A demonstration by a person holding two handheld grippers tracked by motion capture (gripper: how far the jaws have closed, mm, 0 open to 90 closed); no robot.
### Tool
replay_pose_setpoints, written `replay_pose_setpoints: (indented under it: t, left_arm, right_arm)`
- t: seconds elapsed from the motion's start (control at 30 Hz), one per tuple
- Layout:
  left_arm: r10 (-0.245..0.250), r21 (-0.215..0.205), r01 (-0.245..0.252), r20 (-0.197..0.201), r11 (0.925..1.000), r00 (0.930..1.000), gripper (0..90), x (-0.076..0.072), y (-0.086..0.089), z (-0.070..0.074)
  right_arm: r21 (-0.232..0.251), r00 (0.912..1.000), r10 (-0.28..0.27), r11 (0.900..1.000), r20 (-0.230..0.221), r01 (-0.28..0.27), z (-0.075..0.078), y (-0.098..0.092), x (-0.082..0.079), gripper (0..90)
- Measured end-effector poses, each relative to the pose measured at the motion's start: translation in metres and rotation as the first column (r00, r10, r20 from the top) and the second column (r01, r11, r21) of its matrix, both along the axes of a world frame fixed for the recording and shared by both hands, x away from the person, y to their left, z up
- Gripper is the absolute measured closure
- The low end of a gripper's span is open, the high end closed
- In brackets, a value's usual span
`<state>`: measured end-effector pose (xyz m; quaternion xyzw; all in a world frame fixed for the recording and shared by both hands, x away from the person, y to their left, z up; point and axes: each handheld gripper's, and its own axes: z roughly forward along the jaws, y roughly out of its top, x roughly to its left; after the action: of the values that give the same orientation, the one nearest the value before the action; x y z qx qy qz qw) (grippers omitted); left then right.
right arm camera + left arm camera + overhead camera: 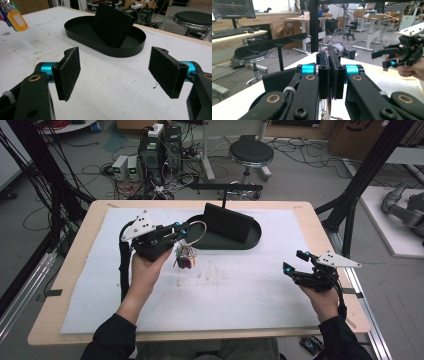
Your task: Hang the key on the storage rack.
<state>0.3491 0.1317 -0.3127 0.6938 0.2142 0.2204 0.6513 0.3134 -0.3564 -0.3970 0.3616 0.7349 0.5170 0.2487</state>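
A person at a wooden desk (65,320) covered by a white mat (240,290) holds a two-jaw tool in each hand. The left tool (186,231) is raised above the mat, its jaws pressed together on a metal key ring (196,231); a cluster of keys with coloured tags (184,257) dangles beneath it, clear of the mat, just in front of the near left end of a black oval tray (250,241). In the left gripper view the two black pads (331,75) meet with the thin ring pinched between them. A black wallet-like pouch (229,221) stands tilted inside the tray, leaning toward its back rim. The right tool (296,261) sits low over the right side of the mat, well apart from the tray and the keys, its jaws spread wide with nothing between them; the right gripper view shows both felt-faced pads (69,71) standing apart over bare mat, the tray and pouch beyond them and an orange tag (17,20) at the upper left corner. A round black stool (251,154) and tangled cables (165,182) lie on the floor behind the desk.
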Motion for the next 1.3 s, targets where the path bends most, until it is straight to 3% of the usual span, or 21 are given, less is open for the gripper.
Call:
replay_pose_setpoints:
  t: [0.5,0.8,1.3]
  left_arm:
    - [0.018,0.0,-0.018,0.026,0.9998,0.9995,86.3,0.022,-0.008,0.029]
    - [0.029,0.006,-0.029,0.028,0.9996,0.9992,86.3,0.038,-0.014,0.038]
    - [0.055,0.011,-0.055,-0.01,0.9985,0.9984,86.3,0.07,-0.026,0.031]
  right_arm:
    - [-0.003,1.0,-0.002,1.0,-0.002,0.002,0.0,0.0,0.001,25.8]
    - [0.0,1.0,-0.002,1.0,-0.001,0.002,0.0,-0.001,0.001,25.8]
    - [0.003,1.0,-0.004,1.0,0.001,0.004,0.0,-0.001,0.001,25.8]
